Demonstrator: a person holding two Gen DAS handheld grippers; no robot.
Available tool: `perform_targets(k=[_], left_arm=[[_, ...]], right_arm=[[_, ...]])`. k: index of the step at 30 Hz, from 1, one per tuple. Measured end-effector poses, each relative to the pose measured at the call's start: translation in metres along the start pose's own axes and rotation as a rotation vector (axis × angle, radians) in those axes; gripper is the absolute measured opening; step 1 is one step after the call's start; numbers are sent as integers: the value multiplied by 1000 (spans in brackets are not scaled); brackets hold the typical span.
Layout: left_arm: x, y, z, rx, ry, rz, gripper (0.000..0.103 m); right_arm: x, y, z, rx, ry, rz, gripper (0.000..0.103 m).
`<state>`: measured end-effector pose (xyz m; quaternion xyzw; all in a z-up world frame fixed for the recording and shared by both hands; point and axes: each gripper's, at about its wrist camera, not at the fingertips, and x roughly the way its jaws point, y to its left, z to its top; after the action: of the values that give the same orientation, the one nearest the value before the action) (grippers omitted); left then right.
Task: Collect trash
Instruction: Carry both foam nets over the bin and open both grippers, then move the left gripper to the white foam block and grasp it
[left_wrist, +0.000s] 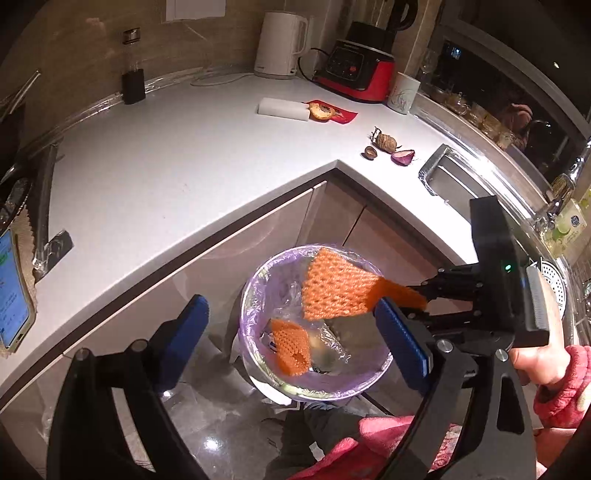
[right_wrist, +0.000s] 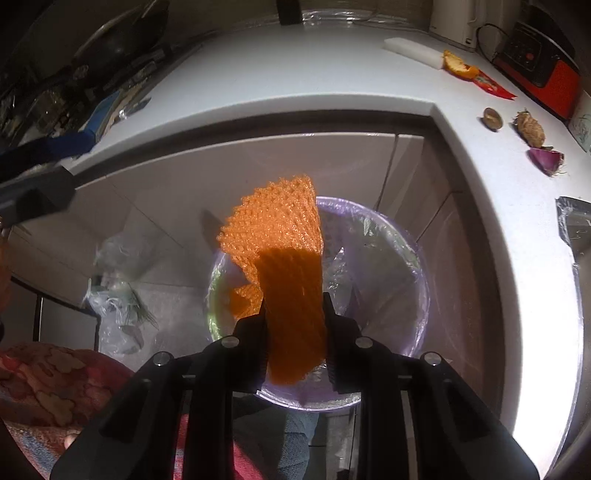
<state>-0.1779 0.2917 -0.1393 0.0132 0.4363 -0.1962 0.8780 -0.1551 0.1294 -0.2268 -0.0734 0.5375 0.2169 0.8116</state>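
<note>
The right claw (right_wrist: 295, 332) pinches an orange net (right_wrist: 284, 251) and hangs it over the lined bin (right_wrist: 406, 236) right below, ready to drop. The left claw (left_wrist: 291, 339) stands wide and empty above the bin; another net (left_wrist: 290, 350) lies inside. Scraps (left_wrist: 386, 142) wait on the desk (left_wrist: 184, 155) beyond.

Both wrist views angled steeply down, close above the lined bin (left_wrist: 255, 295), sharing bin and countertop (left_wrist: 184, 155)

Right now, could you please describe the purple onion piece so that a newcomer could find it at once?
Start at the white counter and go to its inner corner beside the steel sink. Three scraps lie in a cluster there; the onion piece lies nearest the sink. It alone is glossy purple, whereas the root stub and nutshell half are brown.
</note>
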Motion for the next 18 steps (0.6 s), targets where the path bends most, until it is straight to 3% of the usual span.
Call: perform_targets(k=[3,7,10,14,18], left_arm=[[-1,3,-2,-9,2,10,88],[2,5,-3,-9,8,26,88],[4,4,-2,-16,9,30,88],[5,7,2,-29,6,31,88],[7,11,11,-43,-5,31,88]], right_arm=[[22,4,0,-26,47,-10,31],[52,10,-3,-74,128,-54,67],[63,9,-6,-60,170,-58,84],[54,6,-7,-38,164,-53,94],[16,-1,2,-8,71,-36,96]])
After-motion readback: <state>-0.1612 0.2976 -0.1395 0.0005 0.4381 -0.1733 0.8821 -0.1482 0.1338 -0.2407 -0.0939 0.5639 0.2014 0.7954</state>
